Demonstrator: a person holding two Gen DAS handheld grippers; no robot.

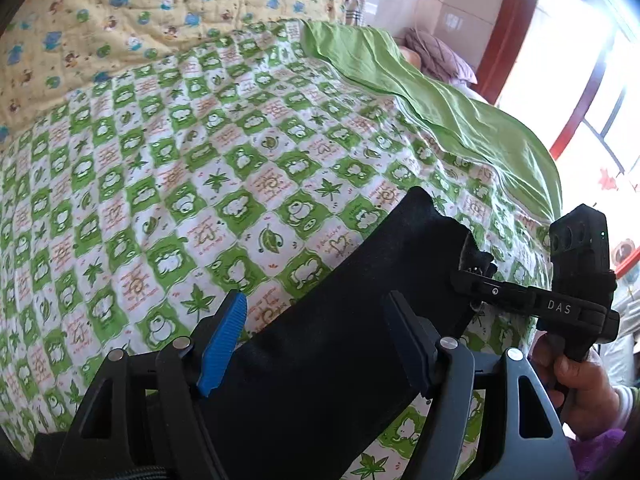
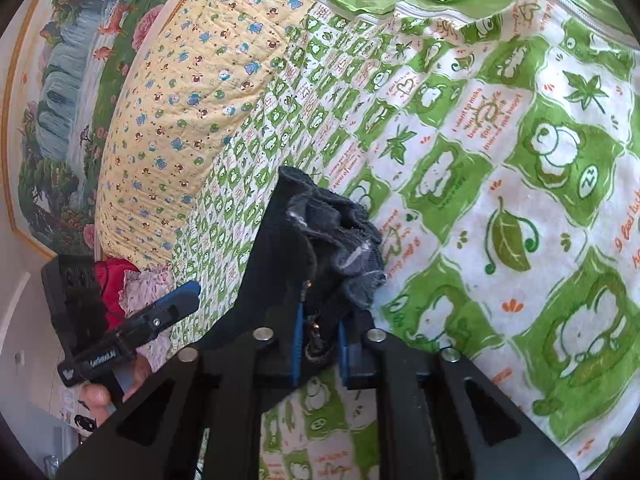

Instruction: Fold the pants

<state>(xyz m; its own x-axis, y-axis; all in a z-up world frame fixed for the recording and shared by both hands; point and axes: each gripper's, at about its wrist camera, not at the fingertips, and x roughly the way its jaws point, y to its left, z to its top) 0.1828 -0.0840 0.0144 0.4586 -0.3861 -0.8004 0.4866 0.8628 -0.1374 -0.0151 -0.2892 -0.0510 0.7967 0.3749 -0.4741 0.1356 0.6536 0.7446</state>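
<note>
The black pants (image 1: pixel 352 320) stretch as a long dark band above the green frog-print bedspread (image 1: pixel 192 168). My left gripper (image 1: pixel 316 344) is open, its blue pads on either side of the band without clamping it. My right gripper (image 1: pixel 470 280) shows at the right, shut on the bunched end of the pants. In the right wrist view my right gripper (image 2: pixel 320 344) is shut on the bunched pants end (image 2: pixel 340 240), and my left gripper (image 2: pixel 176 304) shows at the left with a blue pad visible.
A yellow bear-print quilt (image 1: pixel 140 12) lies at the back. A plain green sheet (image 1: pixel 420 92) covers the bed's right side. A window (image 1: pixel 580 80) is at right. A landscape picture (image 2: pixel 68 100) hangs on the wall; red and pink cloths (image 2: pixel 128 280) lie below it.
</note>
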